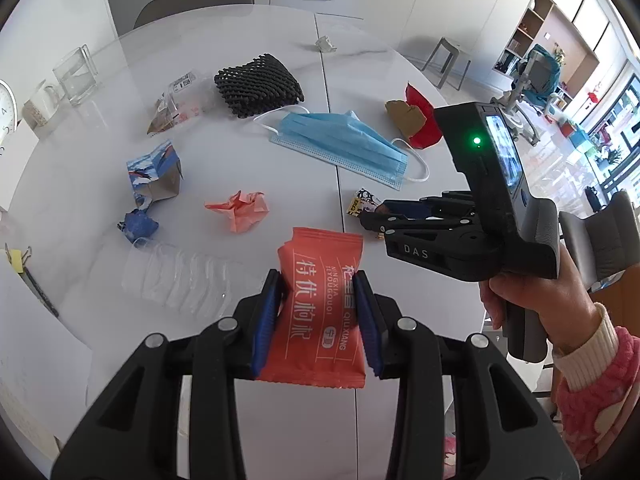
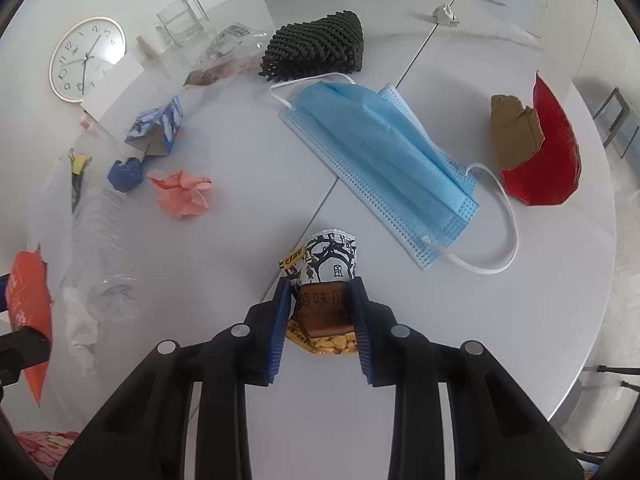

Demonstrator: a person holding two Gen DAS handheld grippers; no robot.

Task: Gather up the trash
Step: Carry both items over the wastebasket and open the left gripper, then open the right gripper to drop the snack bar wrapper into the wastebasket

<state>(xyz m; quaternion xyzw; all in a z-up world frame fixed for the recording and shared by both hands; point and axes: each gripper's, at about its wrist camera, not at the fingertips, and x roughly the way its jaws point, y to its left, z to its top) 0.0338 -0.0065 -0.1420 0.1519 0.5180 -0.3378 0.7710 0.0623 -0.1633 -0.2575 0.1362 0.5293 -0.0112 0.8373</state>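
Observation:
My left gripper [image 1: 319,280] is shut on an orange-red sachet [image 1: 320,320] with white print, held up above the white table [image 1: 360,60]. The same sachet [image 2: 30,292] shows at the left edge of the right wrist view. My right gripper [image 2: 321,286] points down at the table, and its blue pads [image 2: 280,320] press both sides of a black, white and yellow snack packet [image 2: 328,264] lying by the table seam. In the left wrist view that gripper [image 1: 372,220] reaches in from the right, held by a hand [image 1: 532,300], with the packet [image 1: 362,200] at its tips.
Other litter lies on the table: a blue face mask [image 2: 384,160], black foam net [image 2: 316,46], pink crumpled paper [image 2: 182,194], torn blue carton [image 2: 156,128], red and brown card pieces [image 2: 536,148], clear plastic tray [image 1: 180,280]. A clock [image 2: 86,58] and glass [image 2: 182,20] stand far left.

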